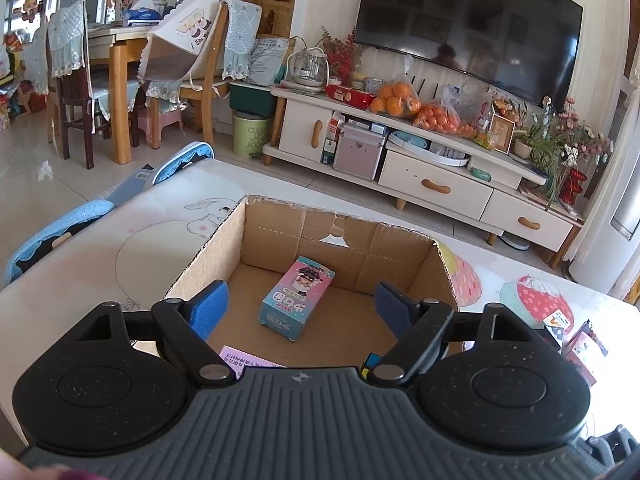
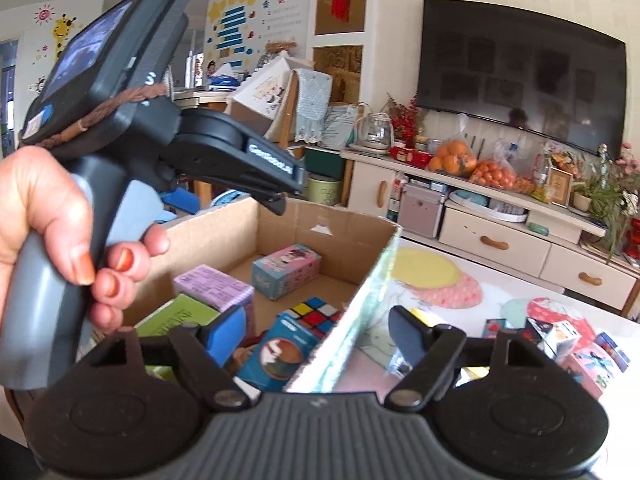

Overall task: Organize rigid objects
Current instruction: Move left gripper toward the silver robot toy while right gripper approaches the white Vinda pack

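Left fingers: my left gripper (image 1: 302,300) hangs over the open brown cardboard box (image 1: 406,258) with its blue-padded fingers (image 1: 212,304) spread wide and nothing between them.
Right fingers: my right gripper (image 2: 320,334) is parted too, straddling the near right wall of the cardboard box (image 2: 360,300); the pads do not seem to press on it, though the blur there leaves me unsure.
Task's things: the small pink-and-blue cartoon-printed carton (image 1: 297,298) lies flat on the box floor, clear of every wall. Nearer me in the right view sit a lilac printed carton (image 2: 216,286), a green carton (image 2: 176,314), a colourful puzzle cube (image 2: 316,314) and a blue carton with a round picture (image 2: 282,354). More small printed packets (image 2: 576,344) wait on the illustrated white table (image 2: 500,284), outside the box to the right.
Handling: I judge these light and stiff, thin card that would dent under a hard squeeze. Glossy faces may slip, so I would take each across its short width, on flat opposite sides.
Edges: the box walls are tall with ragged torn rims; fingers must come in from above.
Open room: bare floor remains at the far half around the pink-and-blue carton; the near end is crowded.
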`<state>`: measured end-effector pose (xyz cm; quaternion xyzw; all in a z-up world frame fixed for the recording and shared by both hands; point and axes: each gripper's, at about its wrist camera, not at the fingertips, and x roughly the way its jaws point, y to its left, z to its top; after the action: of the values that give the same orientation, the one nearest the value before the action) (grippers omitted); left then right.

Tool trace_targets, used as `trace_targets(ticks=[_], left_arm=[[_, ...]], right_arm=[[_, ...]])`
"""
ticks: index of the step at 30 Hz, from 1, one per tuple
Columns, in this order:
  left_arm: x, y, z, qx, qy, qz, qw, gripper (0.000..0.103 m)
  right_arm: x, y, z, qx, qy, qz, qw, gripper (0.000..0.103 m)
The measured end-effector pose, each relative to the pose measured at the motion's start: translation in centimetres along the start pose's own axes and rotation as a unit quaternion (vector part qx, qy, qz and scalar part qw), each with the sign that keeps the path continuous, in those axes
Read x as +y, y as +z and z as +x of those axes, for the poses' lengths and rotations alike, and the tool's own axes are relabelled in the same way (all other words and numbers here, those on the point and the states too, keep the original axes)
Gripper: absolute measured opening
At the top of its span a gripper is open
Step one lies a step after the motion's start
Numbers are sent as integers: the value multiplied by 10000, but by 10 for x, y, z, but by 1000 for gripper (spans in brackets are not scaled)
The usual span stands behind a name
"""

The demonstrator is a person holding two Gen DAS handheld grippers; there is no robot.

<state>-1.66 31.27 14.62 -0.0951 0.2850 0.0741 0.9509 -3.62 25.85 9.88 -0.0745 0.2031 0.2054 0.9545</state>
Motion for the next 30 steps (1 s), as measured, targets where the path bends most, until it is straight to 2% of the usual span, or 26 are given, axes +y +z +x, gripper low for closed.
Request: trace_targets(ticks=[5, 8, 30], left_arm=[[1, -1, 0, 41, -106, 46, 9999, 103], [-1, -1, -1, 49, -144, 96, 9998, 103], [-5, -7, 0, 36, -267, 675, 9974, 103]], right_arm=[[-8, -5, -2, 18, -124, 95, 9999, 84], [-11, -9, -5, -25, -211, 121, 9997, 93], [-49, -31, -17, 7, -627, 311, 9975, 98]])
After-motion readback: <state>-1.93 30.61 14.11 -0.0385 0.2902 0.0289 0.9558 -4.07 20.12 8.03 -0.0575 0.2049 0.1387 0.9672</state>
